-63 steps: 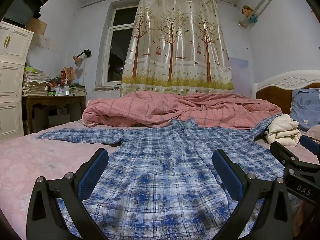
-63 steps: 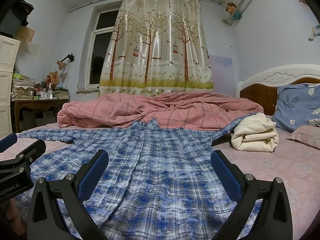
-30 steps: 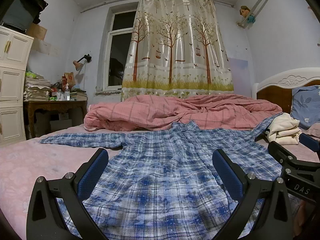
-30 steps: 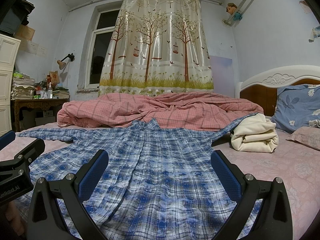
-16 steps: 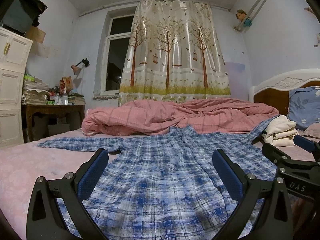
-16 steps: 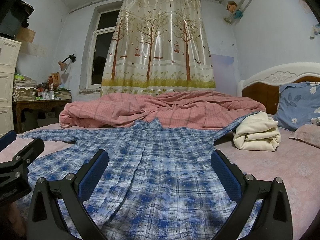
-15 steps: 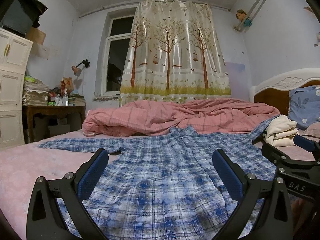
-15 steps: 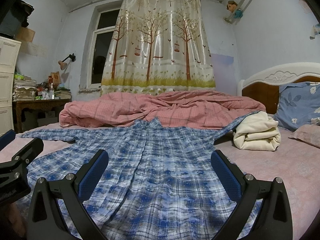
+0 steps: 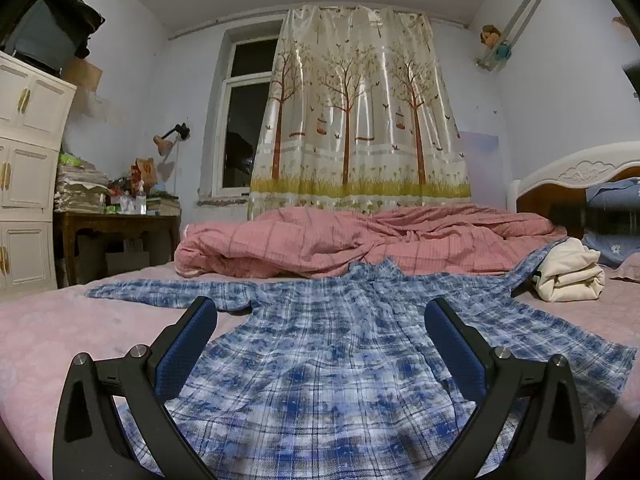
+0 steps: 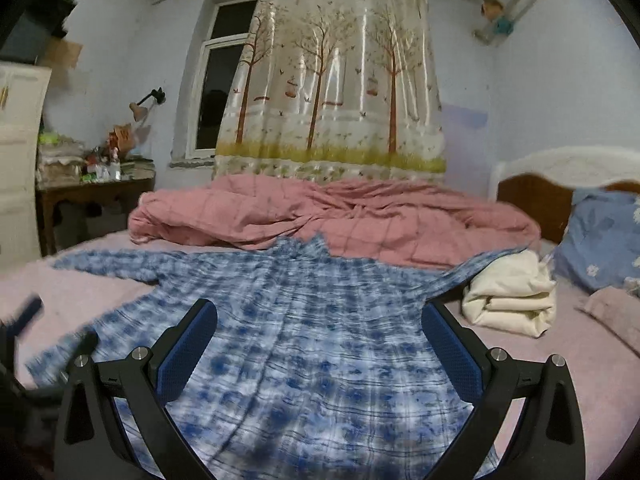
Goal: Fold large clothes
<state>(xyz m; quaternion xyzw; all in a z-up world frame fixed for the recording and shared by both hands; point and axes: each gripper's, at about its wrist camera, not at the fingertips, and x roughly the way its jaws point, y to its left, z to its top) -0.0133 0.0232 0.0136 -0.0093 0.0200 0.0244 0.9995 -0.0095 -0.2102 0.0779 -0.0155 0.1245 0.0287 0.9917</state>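
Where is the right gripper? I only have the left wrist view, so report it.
Observer: The right gripper hangs over the plaid shirt, low and central, fingers wide open, empty.
Operator: Describe my left gripper from that side.
Observer: The left gripper shows as a blurred shape by the shirt's left hem edge.
Operator: Report what's beyond the cream bundle.
Observer: Right of the cream bundle, a pink pillow lies before the blue floral pillow, apart from the shirt.

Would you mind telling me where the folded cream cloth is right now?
In both wrist views the folded cream cloth lies on the bed's right side, on the plaid shirt's right sleeve end, near the blue pillow.
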